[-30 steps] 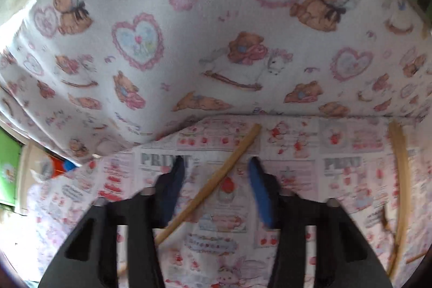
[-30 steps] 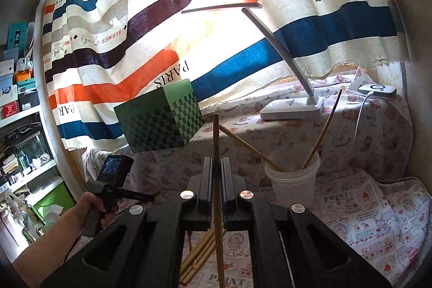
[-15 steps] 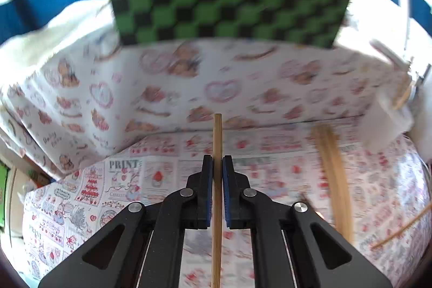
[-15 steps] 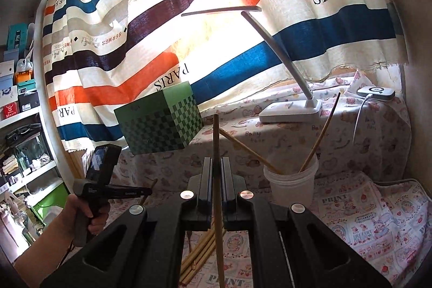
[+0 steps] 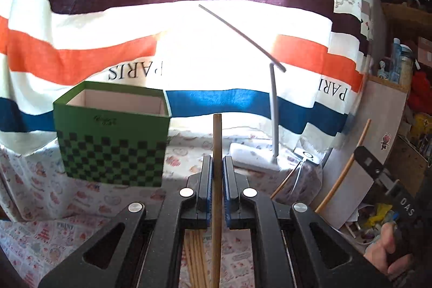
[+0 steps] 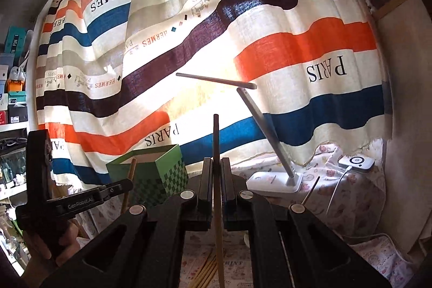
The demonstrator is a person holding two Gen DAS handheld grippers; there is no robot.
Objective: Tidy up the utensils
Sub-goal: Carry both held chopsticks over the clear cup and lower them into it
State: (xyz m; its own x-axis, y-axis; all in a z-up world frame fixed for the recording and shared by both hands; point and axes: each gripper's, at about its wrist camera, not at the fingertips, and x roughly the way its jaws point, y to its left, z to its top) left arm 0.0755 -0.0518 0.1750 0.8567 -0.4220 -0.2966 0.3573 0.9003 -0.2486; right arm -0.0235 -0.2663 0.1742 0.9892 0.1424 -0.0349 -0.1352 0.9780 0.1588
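Two grippers each pinch one wooden stick, and both sticks stand almost straight up. In the left wrist view, the left gripper [image 5: 217,166] has its jaws clenched on a stick [image 5: 217,142] in the middle of the frame; its jaws have just closed on it. That stick's long line runs up and down, with its flat top end above the fingers and its lower end dropping out of the bottom of the frame. The green box [image 5: 113,136] sits at the middle left, up and to the left of the fingers, with its open top showing. More sticks [image 5: 195,255] lie on the cloth at the bottom centre, below the jaws. In the right wrist view, the right gripper [image 6: 215,169] also squeezes a stick [image 6: 216,136] that points up. Here the box [image 6: 159,169] sits to the left of the fingers, at the lower middle. The left tool and its stick show at the lower left, just in front of the box, so I think the left hand is nearer to it. A cup cannot be made out clearly in either view.
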